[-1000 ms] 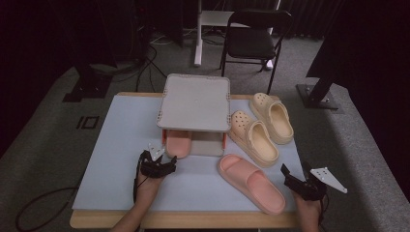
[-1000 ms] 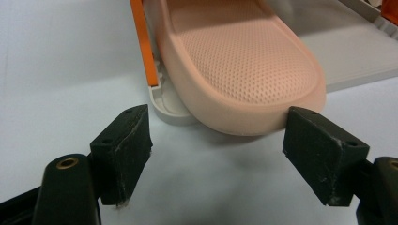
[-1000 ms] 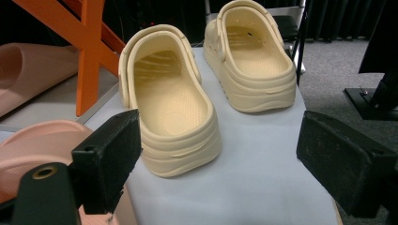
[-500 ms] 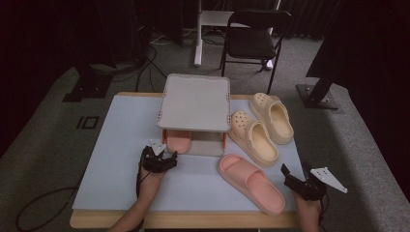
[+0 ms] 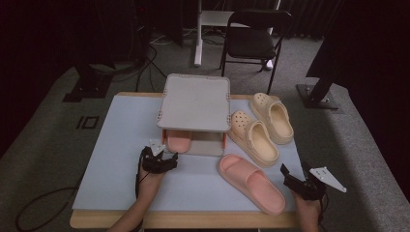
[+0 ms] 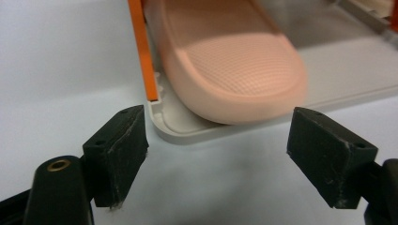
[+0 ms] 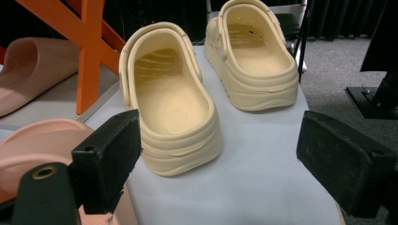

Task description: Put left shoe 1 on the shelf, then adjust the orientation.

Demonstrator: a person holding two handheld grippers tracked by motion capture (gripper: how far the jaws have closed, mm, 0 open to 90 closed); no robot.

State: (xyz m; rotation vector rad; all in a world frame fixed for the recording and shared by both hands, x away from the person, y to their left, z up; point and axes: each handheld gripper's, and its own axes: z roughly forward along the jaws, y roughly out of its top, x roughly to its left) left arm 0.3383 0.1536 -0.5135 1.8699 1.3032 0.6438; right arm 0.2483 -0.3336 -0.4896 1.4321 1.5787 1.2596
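Note:
A pink slipper [image 5: 178, 140] lies on the lower shelf of a small grey rack [image 5: 196, 101] with orange posts [image 6: 141, 51]. My left gripper [image 5: 167, 157] sits low on the table just in front of that shelf. Its jaws have just been opening, and the slipper's heel [image 6: 230, 70] lies a little beyond them, untouched. The left gripper [image 6: 216, 126] holds nothing. A second pink slipper [image 5: 251, 182] lies on the mat at the front right. My right gripper [image 5: 295, 170] rests open beside its toe end and faces two yellow clogs [image 7: 169, 108] [image 7: 256, 61].
The yellow clogs [image 5: 254, 137] [image 5: 273, 116] stand side by side right of the rack on the pale blue mat [image 5: 116, 145]. A black chair [image 5: 254, 41] and stands are on the floor behind the table. The mat's left half is bare.
The left gripper has tipped slightly toward the rack's lower shelf. The right gripper and all the shoes are where they were.

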